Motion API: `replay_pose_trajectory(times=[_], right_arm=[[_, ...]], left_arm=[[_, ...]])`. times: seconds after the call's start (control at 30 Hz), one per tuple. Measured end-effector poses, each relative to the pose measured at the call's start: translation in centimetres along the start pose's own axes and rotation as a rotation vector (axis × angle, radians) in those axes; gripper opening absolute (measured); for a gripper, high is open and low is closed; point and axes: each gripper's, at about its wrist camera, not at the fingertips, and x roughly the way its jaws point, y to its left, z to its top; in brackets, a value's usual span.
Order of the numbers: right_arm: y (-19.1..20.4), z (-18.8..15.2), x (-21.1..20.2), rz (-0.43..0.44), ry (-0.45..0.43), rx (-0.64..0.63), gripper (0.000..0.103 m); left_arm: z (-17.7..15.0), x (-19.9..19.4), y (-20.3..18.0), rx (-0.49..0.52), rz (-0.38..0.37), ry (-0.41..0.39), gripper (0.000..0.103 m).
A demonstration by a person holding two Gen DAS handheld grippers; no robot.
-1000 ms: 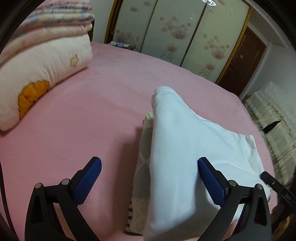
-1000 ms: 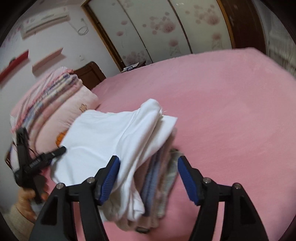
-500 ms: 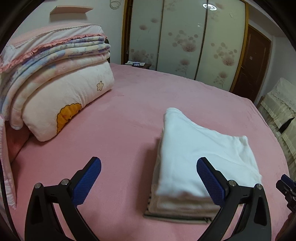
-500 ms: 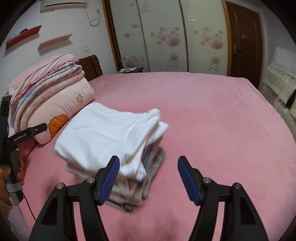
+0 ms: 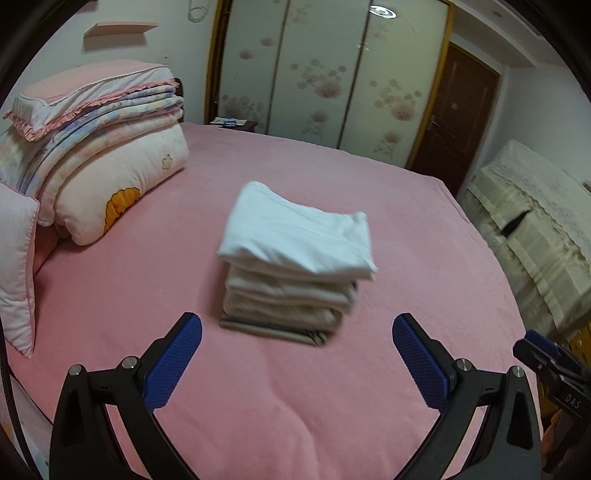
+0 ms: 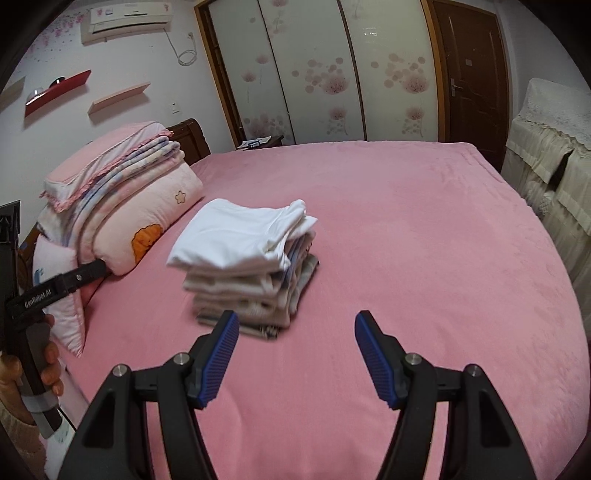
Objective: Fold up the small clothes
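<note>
Stack of folded clothes [image 5: 291, 258] sits mid pink bed [image 5: 369, 424], white piece on top. Left claw [image 5: 297, 354] released, nothing between pads. Right claw [image 6: 295, 358] released too, empty, just short of stack.

Dim, even indoor light from a ceiling lamp [image 5: 383, 12]; soft shadows, slight motion blur on folded clothes [image 5: 295, 254], strong fisheye bending with dark corners.
</note>
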Motion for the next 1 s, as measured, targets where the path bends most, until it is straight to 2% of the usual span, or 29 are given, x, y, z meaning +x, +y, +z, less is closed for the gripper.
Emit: replay_pose_trajectory(times=[0.23, 0.47, 0.6, 0.8, 1.0], right_arm=[[-1.5, -3.7, -7.1, -0.031, -0.038, 0.002, 0.066], [-3.4, -6.8, -11.7, -0.121, -0.083, -0.013, 0.068], [-4.3, -8.3, -12.8, -0.164, -0.097, -0.014, 0.072], [-5.1, -11.4, -14.2, -0.184, -0.096, 0.008, 0.073], [-4.8, -14.4, -14.8, -0.16, -0.084, 0.056, 0.077]], left_arm=[[-5.3, -4.5, -5.5, 0.063, -0.063, 0.023, 0.103], [-8.0, -6.3, -8.3, 0.088, -0.053, 0.029, 0.103], [-9.1, -6.5, -9.0, 0.091, -0.044, 0.031, 0.103], [-12.2, -8.3, -9.9, 0.081, -0.042, 0.023, 0.103], [-16.0, -10.9, -10.7, 0.087, -0.029, -0.002, 0.103]])
